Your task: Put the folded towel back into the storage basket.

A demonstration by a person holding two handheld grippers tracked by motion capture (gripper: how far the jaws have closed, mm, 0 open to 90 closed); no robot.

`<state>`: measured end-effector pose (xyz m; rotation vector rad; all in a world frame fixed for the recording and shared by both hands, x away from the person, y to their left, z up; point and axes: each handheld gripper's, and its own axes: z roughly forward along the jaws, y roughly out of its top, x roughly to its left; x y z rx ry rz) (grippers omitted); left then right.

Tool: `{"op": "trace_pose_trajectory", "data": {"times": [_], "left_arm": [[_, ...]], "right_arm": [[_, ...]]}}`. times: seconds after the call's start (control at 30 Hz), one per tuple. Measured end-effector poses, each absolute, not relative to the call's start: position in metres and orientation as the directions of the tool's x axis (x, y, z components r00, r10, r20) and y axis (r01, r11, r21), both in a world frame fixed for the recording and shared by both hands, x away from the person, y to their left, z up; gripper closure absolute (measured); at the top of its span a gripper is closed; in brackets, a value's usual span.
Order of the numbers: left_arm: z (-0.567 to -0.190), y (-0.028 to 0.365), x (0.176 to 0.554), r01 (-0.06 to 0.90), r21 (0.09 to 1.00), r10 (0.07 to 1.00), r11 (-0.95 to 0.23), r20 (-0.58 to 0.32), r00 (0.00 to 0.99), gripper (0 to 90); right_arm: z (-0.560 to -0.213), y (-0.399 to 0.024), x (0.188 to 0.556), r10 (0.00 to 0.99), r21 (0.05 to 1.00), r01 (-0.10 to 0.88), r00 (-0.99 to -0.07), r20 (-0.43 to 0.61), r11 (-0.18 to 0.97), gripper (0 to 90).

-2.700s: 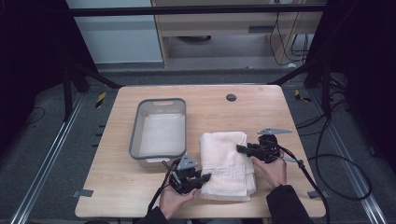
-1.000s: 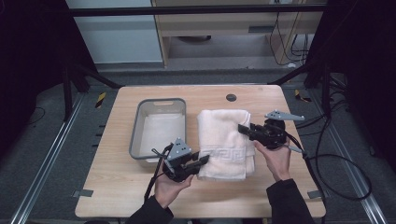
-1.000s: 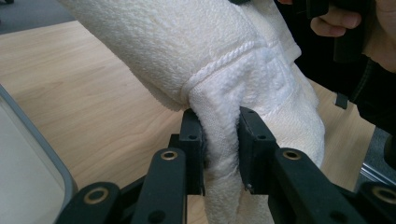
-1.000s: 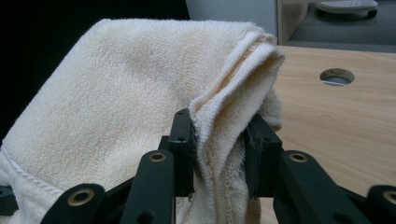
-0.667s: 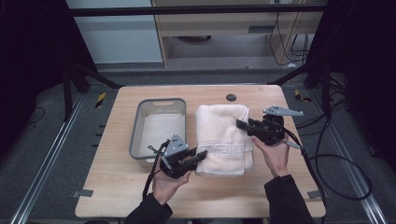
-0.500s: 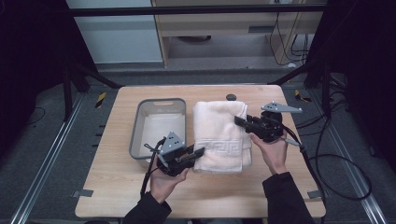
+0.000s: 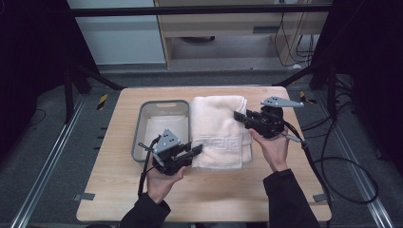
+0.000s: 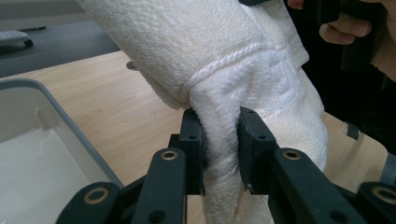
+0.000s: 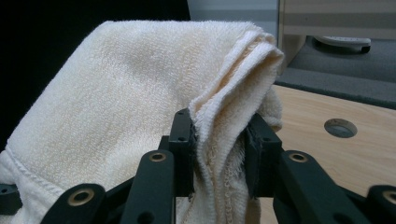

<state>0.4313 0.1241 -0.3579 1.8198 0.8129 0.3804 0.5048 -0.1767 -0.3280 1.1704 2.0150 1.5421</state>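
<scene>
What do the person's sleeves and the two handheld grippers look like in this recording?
Both forearms wear dark sleeves. The left gripper and right gripper are black, each topped by a grey three-cornered plate and trailing a black cable. Up close, the jaws are matte black bars with brass-coloured ringed pivot holes and flat black pads.

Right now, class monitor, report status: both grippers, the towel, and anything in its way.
Left gripper and right gripper both shut on towel. Towel folded, lifted between them. Grey bin close on its left; nothing blocking.
</scene>
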Motion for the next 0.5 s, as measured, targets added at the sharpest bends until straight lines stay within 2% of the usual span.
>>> {"op": "trace_pose_trajectory", "data": {"times": [0.5], "left_arm": [[-0.350,0.146,0.436,0.340,0.924,0.715,-0.173,-0.120,0.689,73.1]], "right_arm": [[-0.314,-0.153,0.513,0.769,0.927,0.366,-0.615,0.176,0.080,68.3]]}}
